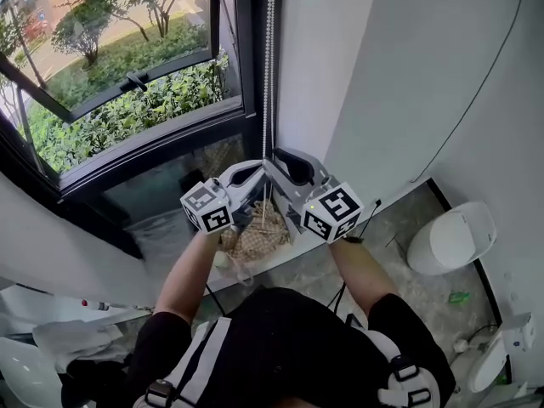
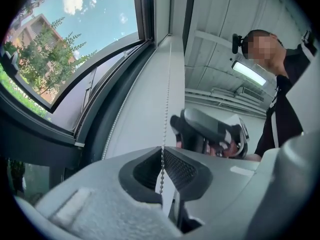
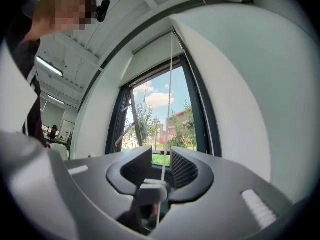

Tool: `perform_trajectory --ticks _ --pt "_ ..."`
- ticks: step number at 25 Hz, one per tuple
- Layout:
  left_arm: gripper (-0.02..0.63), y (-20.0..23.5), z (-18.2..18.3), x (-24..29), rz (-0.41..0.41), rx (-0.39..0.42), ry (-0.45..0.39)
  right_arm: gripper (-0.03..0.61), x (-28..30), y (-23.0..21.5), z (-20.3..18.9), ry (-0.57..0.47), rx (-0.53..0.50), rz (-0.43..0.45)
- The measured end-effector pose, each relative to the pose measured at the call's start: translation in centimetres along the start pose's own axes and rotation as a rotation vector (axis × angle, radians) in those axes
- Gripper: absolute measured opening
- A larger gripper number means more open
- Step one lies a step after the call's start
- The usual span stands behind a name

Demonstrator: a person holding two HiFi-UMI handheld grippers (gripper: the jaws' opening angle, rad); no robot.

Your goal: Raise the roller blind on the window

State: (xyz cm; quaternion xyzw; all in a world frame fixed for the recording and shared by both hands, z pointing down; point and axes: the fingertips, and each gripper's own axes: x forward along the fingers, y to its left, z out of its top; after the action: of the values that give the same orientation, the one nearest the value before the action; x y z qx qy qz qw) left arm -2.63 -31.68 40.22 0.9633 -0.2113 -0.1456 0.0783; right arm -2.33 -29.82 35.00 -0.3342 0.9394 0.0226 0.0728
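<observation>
A white bead chain point(image 1: 269, 58) hangs down the dark window frame point(image 1: 246, 75) beside the white wall. My left gripper point(image 1: 257, 167) is shut on the chain; in the left gripper view the beads point(image 2: 167, 84) run down into the closed jaws point(image 2: 161, 153). My right gripper point(image 1: 282, 156) sits just to the right at about the same height, also seen from the left one point(image 2: 210, 134). Its jaws point(image 3: 161, 158) stand open, with the chain point(image 3: 170, 84) passing between them untouched. No blind fabric covers the glass in the head view.
The window point(image 1: 127, 83) looks out on shrubs, with a sash tilted open at the left. A woven bag point(image 1: 262, 236) lies on the floor under my hands. A white toilet point(image 1: 450, 238) stands at the right, and a black cable point(image 1: 484, 83) runs down the wall.
</observation>
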Motion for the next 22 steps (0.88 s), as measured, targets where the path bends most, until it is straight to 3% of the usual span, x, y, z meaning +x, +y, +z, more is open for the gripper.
perform_trajectory --ticks 4,11,14,22 --pt "0.017 -0.5 0.0 -0.1 0.007 -0.006 -0.001 0.115 1.9 -0.6 4.5 -0.062 -0.068 -0.024" --pt "0.017 -1.2 -0.1 -0.3 -0.006 0.011 -0.003 0.081 3.6 -1.0 8.2 -0.12 -0.093 -0.016" --pt "0.017 -1.3 0.0 -0.4 -0.001 0.01 -0.003 0.025 3.9 -0.8 8.8 -0.139 -0.079 -0.011" --pt "0.018 -0.9 -0.5 -0.6 -0.005 -0.005 -0.004 0.018 3.1 -0.9 8.3 -0.169 -0.078 -0.016"
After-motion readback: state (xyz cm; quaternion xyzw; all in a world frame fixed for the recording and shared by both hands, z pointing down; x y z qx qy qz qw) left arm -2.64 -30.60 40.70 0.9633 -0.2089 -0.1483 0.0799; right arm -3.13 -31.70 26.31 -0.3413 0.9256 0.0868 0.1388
